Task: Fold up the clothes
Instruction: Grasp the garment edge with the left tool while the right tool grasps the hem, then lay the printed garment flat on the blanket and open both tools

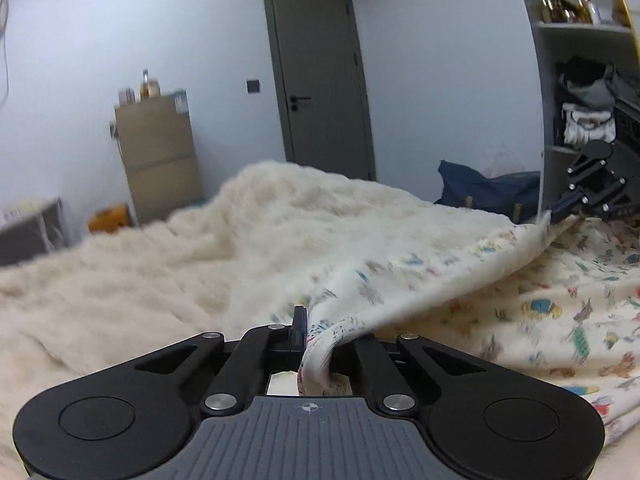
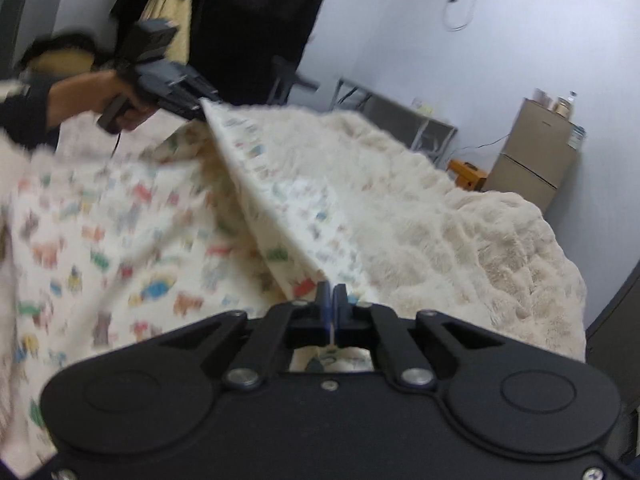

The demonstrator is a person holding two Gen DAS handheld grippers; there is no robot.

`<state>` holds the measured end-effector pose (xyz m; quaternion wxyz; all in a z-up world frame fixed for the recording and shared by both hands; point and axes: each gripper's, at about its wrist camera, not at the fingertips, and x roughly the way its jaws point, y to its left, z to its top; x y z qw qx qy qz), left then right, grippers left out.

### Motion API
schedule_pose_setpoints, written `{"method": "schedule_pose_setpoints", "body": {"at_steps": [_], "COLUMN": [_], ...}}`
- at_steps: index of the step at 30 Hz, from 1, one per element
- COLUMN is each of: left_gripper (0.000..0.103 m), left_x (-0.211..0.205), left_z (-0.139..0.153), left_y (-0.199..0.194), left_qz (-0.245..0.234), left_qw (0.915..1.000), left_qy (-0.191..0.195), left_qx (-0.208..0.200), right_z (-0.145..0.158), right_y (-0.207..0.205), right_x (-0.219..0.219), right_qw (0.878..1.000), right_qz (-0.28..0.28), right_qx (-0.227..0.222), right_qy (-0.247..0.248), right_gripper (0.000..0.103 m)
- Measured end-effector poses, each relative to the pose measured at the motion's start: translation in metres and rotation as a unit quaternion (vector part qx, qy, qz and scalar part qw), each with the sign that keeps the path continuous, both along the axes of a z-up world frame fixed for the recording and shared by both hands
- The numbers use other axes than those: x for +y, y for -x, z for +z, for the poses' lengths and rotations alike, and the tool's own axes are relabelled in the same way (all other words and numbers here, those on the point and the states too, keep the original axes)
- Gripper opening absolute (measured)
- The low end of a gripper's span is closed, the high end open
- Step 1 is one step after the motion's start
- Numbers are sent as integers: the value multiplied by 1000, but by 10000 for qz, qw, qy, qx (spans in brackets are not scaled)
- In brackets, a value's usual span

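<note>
A white printed garment point(image 1: 540, 312), patterned with small coloured figures, is lying across a cream fluffy blanket point(image 1: 180, 264) that is covering the bed, with one edge lifted off the rest and stretched taut between the two tools. In the left wrist view, the left gripper point(image 1: 306, 332) is sitting at 6 o'clock with its fingers clenched on a bunched corner of the garment, the cloth spilling down between the black linkages; the right gripper point(image 1: 560, 210) is appearing at 3 o'clock, pinching the far end of the same raised edge. In the right wrist view, the right gripper point(image 2: 331, 300) is at 6 o'clock, its fingers pressed together on a thin fold of the fabric, while the left gripper point(image 2: 200, 104) is at 10 o'clock, held by a person's hand point(image 2: 100, 100) in a dark sleeve and gripping the opposite corner. The lifted edge is running as a straight ridge between the two, and the remainder of the garment is spreading flat beneath it toward 8 o'clock. Both views are showing motion blur on the cloth. Behind the bed, a grey door point(image 1: 320, 80) is standing closed at 12 o'clock, a tan cabinet point(image 1: 158, 152) is standing at 10 o'clock, and open shelves point(image 1: 580, 80) holding piled items are at 2 o'clock.
</note>
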<state>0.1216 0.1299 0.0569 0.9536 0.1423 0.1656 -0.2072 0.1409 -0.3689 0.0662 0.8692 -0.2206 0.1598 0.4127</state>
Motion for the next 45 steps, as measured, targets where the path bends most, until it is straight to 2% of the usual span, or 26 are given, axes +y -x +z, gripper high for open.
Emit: {"method": "schedule_pose_setpoints", "body": {"at_steps": [1,4,6,10,11,12,13,14,15,16,18,19,20,21,23,24,25,26,28,29,31,35,37,41,44,45], "left_gripper": [0,0,2,8,16,28,33,44,55,61,81,87,96,100,102,103,103,103,103,103,103,103,103,96,95,95], "left_x": [-2,-10,-25,-51,-56,-59,-60,-60,-58,-54,-47,-30,-23,-4,17,26,50,56,78,79,90,109,115,118,97,98], "left_z": [27,58,69,20,2,-12,-25,-37,-38,-41,-36,-26,-21,-10,0,4,12,14,11,11,0,-55,-78,-108,-115,-115], "left_y": [0,-15,-59,-123,-137,-144,-149,-152,-149,-143,-136,-118,-114,-99,-83,-74,-42,-32,15,21,61,106,104,89,86,88], "left_qz": [-143,-418,-558,-188,-95,-23,68,186,223,419,510,517,542,636,744,799,953,999,1151,1156,1141,950,759,745,671,664], "left_qw": [9997,9971,9821,9469,9398,9372,9379,9417,9431,9498,9549,9655,9695,9772,9839,9860,9890,9893,9880,9877,9859,9772,9704,9621,9711,9717], "left_qy": [-210,-500,-1104,-2163,-2290,-2297,-2205,-2063,-2051,-2007,-1987,-1776,-1627,-1274,-858,-672,-213,-74,391,426,668,1094,1326,1359,750,730], "left_qx": [15,402,1421,2373,2536,2623,2679,2652,2607,2361,2146,1834,1752,1578,1382,1298,1110,1061,952,959,1025,1552,1868,2244,2164,2144], "right_z": [6,18,20,-9,-14,-23,-30,-35,-37,-38,-37,-31,-26,-20,-10,-6,-2,1,5,6,4,-2,-4,-5,-8,-9], "right_y": [-4,-28,-49,-77,-80,-84,-86,-87,-86,-84,-79,-72,-69,-62,-42,-33,-23,-10,20,34,59,91,91,89,92,94], "right_x": [-4,-15,-18,0,3,8,10,11,11,11,10,3,-1,-7,-17,-21,-26,-29,-37,-40,-48,-64,-65,-52,-43,-40], "right_qw": [9998,9965,9927,9865,9852,9824,9797,9780,9772,9768,9760,9757,9752,9732,9706,9696,9684,9687,9708,9717,9746,9743,9711,9712,9761,9780], "right_qz": [-55,-333,-616,-1198,-1261,-1431,-1570,-1655,-1715,-1763,-1856,-1959,-2027,-2166,-2336,-2398,-2460,-2458,-2385,-2349,-2219,-2184,-2289,-2298,-2094,-2023], "right_qx": [53,445,764,1115,1148,1161,1170,1173,1129,1060,935,831,772,685,523,450,377,330,264,231,265,329,357,328,293,267], "right_qy": [-187,-622,-704,70,150,309,425,485,542,597,648,523,447,354,240,197,154,103,-8,-64,-156,-436,-576,-542,-493,-444], "right_gripper": [0,0,0,0,0,0,0,0,0,3,7,10,16,21,43,46,53,58,64,67,67,68,68,68,73,74]}}
